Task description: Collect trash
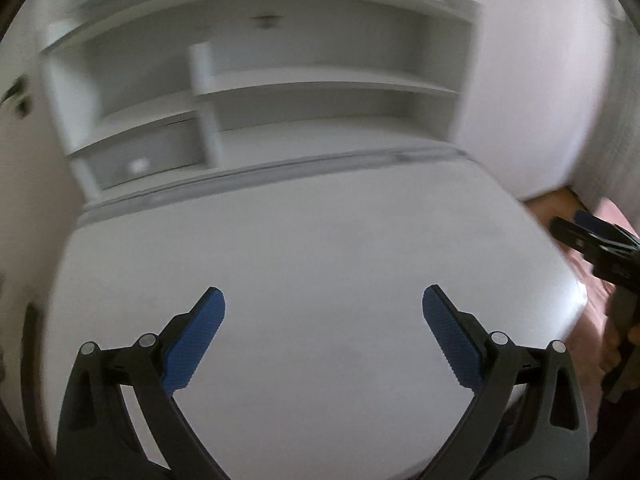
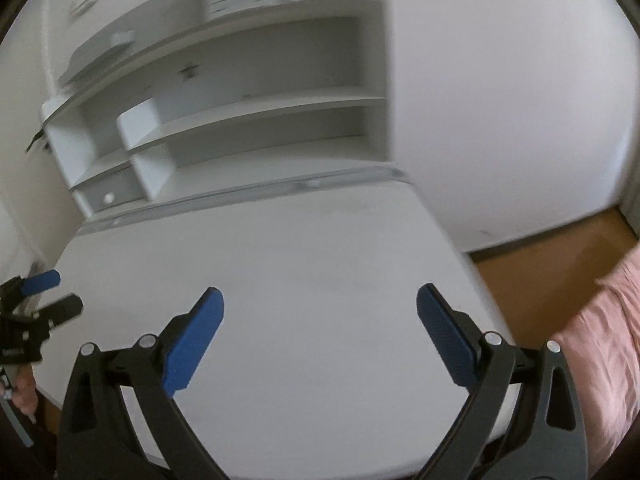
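Left gripper (image 1: pixel 323 300): jaws spread wide, blue pads apart, nothing between them; held above the white desk (image 1: pixel 320 240).
Right gripper (image 2: pixel 320 300): jaws equally wide, nothing held; over the same desk, near its right edge.
Desk: bare white top in both views, rounded front corners; back edge meets a white shelf unit (image 2: pixel 248 92) with open compartments.
Right of desk: white wall (image 2: pixel 500 100), a strip of brown floor (image 2: pixel 560 248), pink fabric (image 2: pixel 600 340).
Trash: none visible in either view; frames blurred
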Motion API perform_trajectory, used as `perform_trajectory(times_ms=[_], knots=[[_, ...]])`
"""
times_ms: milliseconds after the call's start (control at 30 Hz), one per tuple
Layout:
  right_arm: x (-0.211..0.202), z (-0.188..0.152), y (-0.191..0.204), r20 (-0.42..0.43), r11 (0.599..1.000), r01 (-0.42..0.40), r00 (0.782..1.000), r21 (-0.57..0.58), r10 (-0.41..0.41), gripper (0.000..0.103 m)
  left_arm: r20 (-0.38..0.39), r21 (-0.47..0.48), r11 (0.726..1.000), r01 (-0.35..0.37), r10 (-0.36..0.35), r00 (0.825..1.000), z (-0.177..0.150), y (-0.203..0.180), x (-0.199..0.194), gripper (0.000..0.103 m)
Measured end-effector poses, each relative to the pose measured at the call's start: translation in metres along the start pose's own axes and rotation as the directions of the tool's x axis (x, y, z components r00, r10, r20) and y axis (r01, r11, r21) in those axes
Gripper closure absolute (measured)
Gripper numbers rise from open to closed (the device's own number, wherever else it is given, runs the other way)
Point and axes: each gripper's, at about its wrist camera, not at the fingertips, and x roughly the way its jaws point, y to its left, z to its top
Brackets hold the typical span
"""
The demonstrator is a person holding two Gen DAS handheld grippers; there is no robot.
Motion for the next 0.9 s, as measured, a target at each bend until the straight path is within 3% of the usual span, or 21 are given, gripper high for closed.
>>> perform_trajectory(times_ms=[133,300,900], knots=[[0.016,0.006,0.034,-0.017,0.998,-0.040,0.999,-0.038,0.039,0.009,0.009,-0.068,0.992,-0.103,0.104,0.995,-0.014,0.057,-0.011,0.007],[0.028,0.007,0.057,-0.039,0.997,-0.052,0.998,-0.061,0.050,0.009,-0.003,-0.115,0.983,-0.143,0.143,0.990,-0.021,0.089,-0.006,0.007],[0.028,0.007,0.057,-0.049,0.997,-0.051,0.998,-0.065,0.047,0.009,-0.011,-0.136,0.983,-0.122,0.122,0.992,-0.026,0.100,-0.005,0.007]])
